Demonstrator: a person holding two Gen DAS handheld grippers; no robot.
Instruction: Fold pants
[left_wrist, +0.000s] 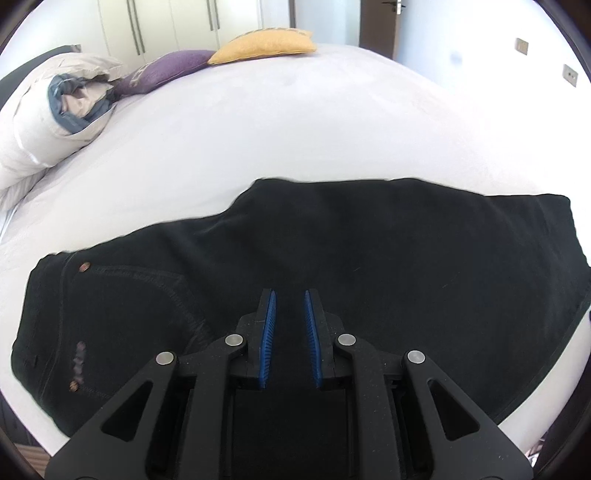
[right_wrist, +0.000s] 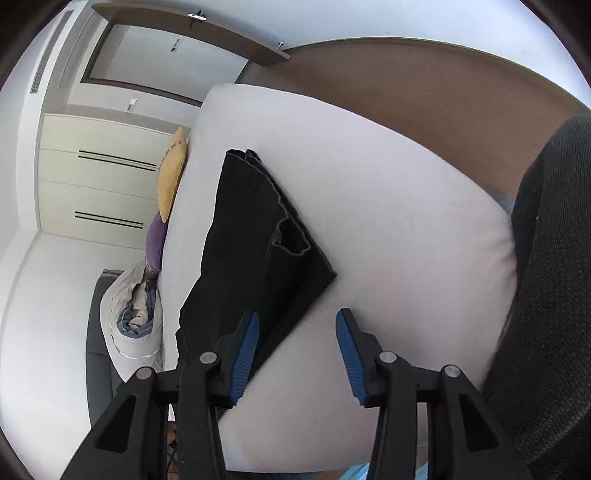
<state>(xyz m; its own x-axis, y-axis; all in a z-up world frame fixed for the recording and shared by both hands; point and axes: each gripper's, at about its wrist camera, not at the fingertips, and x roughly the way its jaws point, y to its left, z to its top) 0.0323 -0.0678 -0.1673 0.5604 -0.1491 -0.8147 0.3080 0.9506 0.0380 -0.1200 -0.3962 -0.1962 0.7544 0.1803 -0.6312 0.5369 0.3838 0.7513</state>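
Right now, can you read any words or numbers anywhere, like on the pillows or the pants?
None can be read.
Purple pillow: pale letter-like marks, too blurred to read.
Yellow pillow: faint marks along its top edge, too small to read.
Black pants: only rivets and stitching, no label showing.

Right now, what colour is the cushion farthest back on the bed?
Mustard yellow cushion, beside a purple one; clearest in the left wrist view.
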